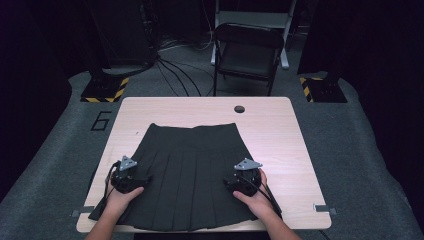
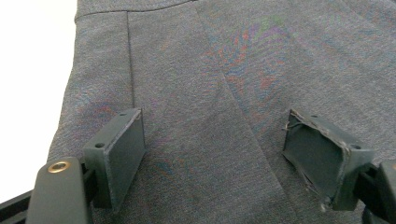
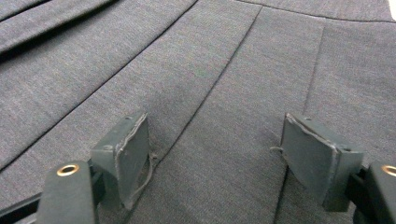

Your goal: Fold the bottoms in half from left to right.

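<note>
Dark room, pale table [image 1: 280,125]. Both jaws gape wide, holding nothing — left gripper [image 1: 126,176] and right gripper [image 1: 245,177] hover over the near half of a flat black pleated skirt [image 1: 192,165]. Probably about to pinch cloth — each must drop and close.

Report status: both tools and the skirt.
Left tool open, right tool open, both low over the skirt. Skirt flat on table, pleats spread. Nothing in the way.
</note>
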Demonstrator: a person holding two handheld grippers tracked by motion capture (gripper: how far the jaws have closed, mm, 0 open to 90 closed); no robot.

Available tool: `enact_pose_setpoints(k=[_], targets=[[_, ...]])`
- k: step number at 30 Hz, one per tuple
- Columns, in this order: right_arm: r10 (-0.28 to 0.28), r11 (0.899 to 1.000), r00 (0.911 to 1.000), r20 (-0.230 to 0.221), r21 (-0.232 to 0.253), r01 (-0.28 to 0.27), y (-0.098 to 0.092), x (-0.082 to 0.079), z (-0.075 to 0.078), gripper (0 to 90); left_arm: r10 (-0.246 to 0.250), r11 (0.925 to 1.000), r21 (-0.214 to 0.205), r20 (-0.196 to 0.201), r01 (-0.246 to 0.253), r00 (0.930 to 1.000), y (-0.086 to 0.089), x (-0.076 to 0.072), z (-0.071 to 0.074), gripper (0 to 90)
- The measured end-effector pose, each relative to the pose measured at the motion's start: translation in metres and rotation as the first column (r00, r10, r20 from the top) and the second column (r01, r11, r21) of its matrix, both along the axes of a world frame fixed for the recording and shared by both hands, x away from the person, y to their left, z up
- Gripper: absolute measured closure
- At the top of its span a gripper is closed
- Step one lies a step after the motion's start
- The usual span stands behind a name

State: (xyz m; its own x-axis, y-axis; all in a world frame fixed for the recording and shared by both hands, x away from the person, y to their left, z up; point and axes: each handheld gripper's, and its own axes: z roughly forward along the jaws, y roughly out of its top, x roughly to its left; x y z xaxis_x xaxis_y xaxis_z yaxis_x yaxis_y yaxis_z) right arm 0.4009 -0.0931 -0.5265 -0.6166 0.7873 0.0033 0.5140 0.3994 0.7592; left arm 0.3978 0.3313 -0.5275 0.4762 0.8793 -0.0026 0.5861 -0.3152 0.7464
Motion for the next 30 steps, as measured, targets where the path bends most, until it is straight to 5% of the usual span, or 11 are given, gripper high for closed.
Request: enact_pose_setpoints(k=[30], targets=[[-0.004, 1.0, 1.0, -0.007, -0.002, 0.004, -0.0009, 0.0006, 0.0006, 22.5, 0.016, 0.9998, -0.015, -0.004, -0.016, 0.9999, 0.0012, 0.0003, 0.001, 22.9]])
